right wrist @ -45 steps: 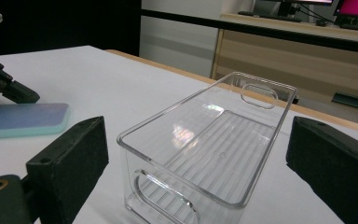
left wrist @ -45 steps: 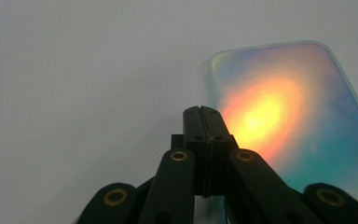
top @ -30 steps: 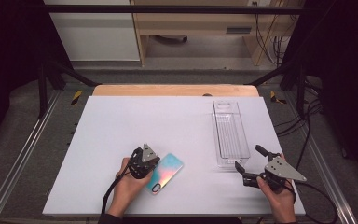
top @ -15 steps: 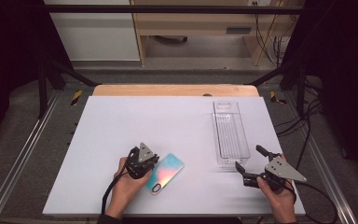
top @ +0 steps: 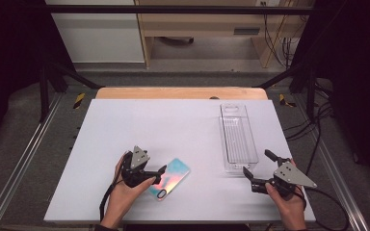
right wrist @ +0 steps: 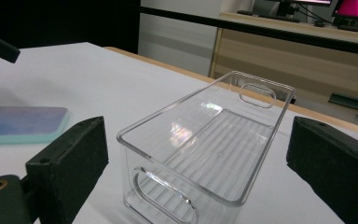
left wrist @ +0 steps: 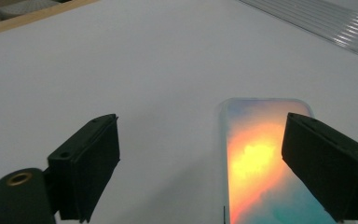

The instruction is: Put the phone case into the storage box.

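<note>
Left gripper [top: 160, 171] had just been opening; jaws stood wide, nothing gripped, phone case [top: 169, 178] lying flat beside it, apparently released. Right gripper [top: 256, 169] stood wide open, empty, facing the clear bin [top: 238, 139] right of the case, prob. ready to grasp it.

Iridescent orange-teal phone case [top: 169, 178]

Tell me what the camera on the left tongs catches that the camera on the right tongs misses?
Left gripper view: the phone case's glowing orange and teal back, close up between the open left tongs, which have just been opening. Right gripper view: the clear plastic bin, empty, between the open right tongs, with a wooden desk and screens behind. Both: the white table, the case and the bin.
</note>
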`<state>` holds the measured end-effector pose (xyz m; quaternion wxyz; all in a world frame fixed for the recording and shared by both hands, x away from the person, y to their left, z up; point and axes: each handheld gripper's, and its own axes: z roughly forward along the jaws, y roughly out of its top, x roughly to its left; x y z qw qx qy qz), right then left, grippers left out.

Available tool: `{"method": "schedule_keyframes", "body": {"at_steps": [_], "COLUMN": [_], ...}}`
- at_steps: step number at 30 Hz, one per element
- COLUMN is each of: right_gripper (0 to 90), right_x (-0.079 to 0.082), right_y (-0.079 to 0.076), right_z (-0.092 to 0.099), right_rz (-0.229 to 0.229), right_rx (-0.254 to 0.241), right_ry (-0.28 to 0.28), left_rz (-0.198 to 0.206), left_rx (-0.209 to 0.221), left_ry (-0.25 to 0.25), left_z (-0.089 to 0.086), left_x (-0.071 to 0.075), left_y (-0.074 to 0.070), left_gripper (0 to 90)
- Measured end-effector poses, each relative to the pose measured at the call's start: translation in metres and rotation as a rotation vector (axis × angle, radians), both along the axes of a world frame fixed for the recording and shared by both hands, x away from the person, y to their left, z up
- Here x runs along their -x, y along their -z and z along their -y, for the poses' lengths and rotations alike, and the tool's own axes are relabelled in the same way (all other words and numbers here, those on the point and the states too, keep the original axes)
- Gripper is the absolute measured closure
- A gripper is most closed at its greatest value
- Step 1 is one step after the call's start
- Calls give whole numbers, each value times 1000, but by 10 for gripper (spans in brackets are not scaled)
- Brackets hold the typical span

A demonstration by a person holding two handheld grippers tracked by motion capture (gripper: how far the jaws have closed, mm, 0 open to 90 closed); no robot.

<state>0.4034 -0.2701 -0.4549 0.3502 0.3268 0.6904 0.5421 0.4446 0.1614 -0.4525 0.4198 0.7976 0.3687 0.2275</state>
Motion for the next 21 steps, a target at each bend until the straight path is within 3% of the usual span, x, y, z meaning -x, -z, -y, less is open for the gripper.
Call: {"method": "schedule_keyframes", "body": {"at_steps": [21], "right_gripper": [52], "right_x": [0], "right_y": [0], "right_z": [-1], "right_rz": [-3], "right_rx": [4], "right_ry": [-3], "left_rz": [-12], "left_rx": [23], "left_ry": [79], "left_z": [5], "left_x": [16], "left_y": [-6], "left_gripper": [43]}}
